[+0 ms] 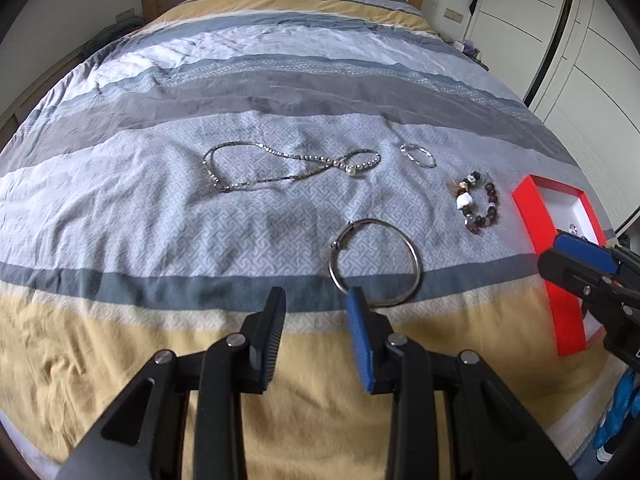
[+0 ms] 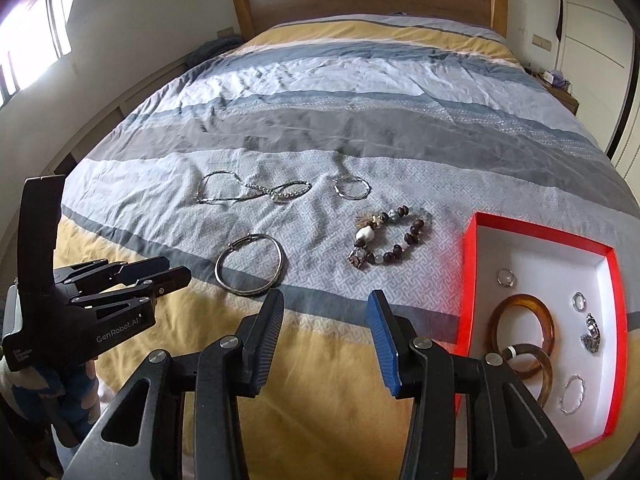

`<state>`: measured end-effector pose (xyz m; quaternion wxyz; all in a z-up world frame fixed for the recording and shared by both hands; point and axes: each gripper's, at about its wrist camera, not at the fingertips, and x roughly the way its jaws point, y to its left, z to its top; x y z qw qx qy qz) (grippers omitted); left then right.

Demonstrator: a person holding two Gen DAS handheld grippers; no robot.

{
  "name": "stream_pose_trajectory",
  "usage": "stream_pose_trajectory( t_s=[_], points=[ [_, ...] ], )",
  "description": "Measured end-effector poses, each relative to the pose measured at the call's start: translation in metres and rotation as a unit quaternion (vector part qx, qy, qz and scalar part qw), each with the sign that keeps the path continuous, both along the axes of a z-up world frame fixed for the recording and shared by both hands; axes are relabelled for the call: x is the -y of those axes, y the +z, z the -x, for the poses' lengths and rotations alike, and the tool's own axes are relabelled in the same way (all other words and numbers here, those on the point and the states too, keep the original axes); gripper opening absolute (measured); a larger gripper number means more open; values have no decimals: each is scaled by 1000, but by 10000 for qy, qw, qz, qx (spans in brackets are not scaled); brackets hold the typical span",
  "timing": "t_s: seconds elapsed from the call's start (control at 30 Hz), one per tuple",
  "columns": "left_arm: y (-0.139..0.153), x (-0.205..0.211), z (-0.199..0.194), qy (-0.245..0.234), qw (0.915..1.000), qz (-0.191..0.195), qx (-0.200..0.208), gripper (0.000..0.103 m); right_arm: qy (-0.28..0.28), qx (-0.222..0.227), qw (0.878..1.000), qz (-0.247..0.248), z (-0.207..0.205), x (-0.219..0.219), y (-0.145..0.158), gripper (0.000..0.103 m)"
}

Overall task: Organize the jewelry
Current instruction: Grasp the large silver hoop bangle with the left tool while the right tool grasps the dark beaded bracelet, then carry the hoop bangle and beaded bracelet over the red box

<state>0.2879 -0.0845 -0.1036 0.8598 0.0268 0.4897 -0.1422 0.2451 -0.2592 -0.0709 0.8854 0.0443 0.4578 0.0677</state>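
Over the striped bed (image 1: 160, 208), both grippers, left (image 1: 316, 300) and right (image 2: 326, 304), tilt downward, spread, empty.

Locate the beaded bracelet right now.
The beaded bracelet lies on the bedspread, between the metal bangle on its left and the red box on its right in the right wrist view.

Red box (image 2: 468, 264), grey-blue-yellow striped bedspread (image 2: 320, 120).

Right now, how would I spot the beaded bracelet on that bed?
Start at the red box on the striped bedcover. Just beside its open side lies the beaded bracelet: a loop of dark brown beads with one white stone, unlike the plain metal bangle nearby.
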Motion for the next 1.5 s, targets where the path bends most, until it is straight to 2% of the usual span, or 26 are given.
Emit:
stream_pose_trajectory(
  t_s=[0.17,0.4,0.6,0.8,0.87,0.93,0.97,1.2,1.5],
  points=[
    [-22,12,-28,-120,9998,-104,-142,30,-131,-87,9999,4,-33,1,-14,43],
    [-40,26,-49,-427,9985,-323,-94,30,-380,-319,9988,24,-78,3,-38,43],
    [-49,24,-56,-520,9985,-149,39,30,-578,-686,9960,60,-98,6,-65,41],
    [-50,23,-53,-517,9983,-118,227,27,-613,-686,9958,11,-105,7,-80,41],
    [-49,22,-52,-484,9983,-136,280,21,-602,-659,9960,-40,-107,8,-82,35],
    [-46,22,-50,-431,9985,-160,312,11,-637,-644,9958,-121,-108,11,-83,15],
    [-44,21,-48,-390,9986,-170,317,7,-672,-633,9956,-186,-107,14,-83,14],
    [-24,11,-36,-168,9992,-123,337,5,-623,-306,9959,-583,-86,17,-61,13],
    [27,-9,1,68,9978,-193,624,6,-560,192,9913,-1175,-42,10,1,12]
  ],
)
